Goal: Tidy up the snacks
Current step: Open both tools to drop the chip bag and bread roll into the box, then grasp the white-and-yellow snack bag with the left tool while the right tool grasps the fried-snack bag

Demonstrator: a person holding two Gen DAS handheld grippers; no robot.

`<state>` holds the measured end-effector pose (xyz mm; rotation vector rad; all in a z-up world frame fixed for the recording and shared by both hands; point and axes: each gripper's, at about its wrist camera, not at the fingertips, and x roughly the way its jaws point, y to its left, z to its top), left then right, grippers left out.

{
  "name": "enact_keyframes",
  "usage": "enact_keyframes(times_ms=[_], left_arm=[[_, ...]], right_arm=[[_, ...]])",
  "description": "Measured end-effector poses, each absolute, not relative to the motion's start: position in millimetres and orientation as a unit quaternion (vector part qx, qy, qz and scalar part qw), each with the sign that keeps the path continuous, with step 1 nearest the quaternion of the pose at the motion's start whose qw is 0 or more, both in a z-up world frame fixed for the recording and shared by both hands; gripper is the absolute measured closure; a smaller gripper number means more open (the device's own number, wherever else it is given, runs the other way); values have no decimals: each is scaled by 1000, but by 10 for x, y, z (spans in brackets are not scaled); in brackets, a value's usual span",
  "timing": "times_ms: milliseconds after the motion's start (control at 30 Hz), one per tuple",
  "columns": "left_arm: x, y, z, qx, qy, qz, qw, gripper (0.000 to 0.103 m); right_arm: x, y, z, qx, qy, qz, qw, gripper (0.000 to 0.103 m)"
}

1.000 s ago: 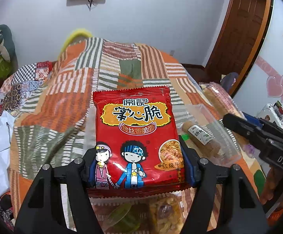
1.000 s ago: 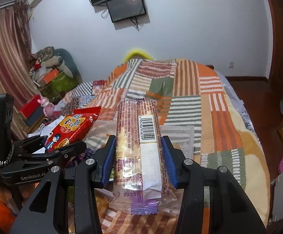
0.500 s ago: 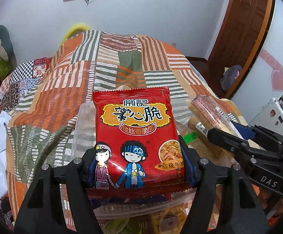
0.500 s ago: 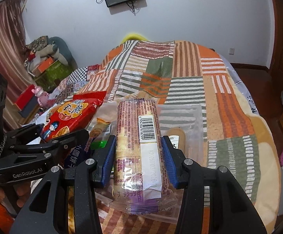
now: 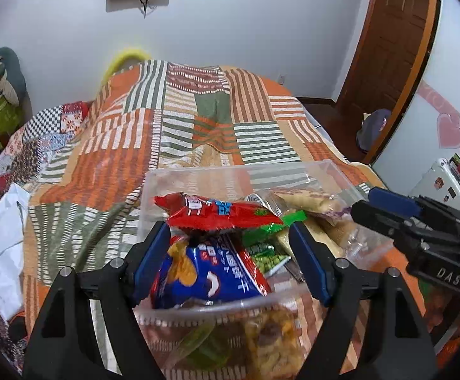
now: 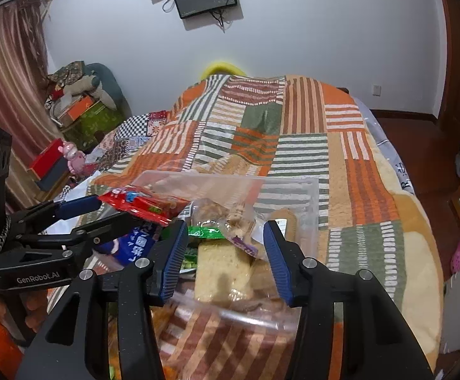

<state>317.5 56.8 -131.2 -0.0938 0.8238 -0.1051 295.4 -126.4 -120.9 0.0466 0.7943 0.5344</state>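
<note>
both jaws stand apart and hold nothing: the left hand-held gripper [image 5: 230, 262] and right hand-held gripper [image 6: 225, 261] hover over the clear bin [image 5: 337, 171] on the bed [image 5: 179, 126]. the red snack bag [image 5: 217, 213] lies inside, biscuit pack [image 5: 306, 201] at its 3 o'clock.

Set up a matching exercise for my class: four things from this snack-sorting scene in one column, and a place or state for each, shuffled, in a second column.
Column one
1. red packet
2. blue packet
3. left tool
4. clear bin

Column two
A. open, gripping nothing
B. uppermost in the bin
C. resting on the striped quilt
D. partly beneath the red packet

Pairs: 1-B, 2-D, 3-A, 4-C
</note>
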Motion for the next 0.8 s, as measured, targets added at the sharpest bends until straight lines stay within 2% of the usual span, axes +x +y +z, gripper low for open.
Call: enact_keyframes(times_ms=[233,300,500,800], left_arm=[[2803,589,-1109,-30,385,-47,921,25],[2696,609,-1076,-28,382,-46,922,24],[2378,698,-1054,-28,380,-35,924,19],[2005,917,-1202,-38,397,-12,917,19]], right_arm=[[2696,-1307,-1089,9,370,265,891,43],[2622,-1309,-1083,9,367,268,891,34],[2369,-1230,-1120,-4,369,287,884,20],[2021,-954,-1329,-26,389,327,861,11]])
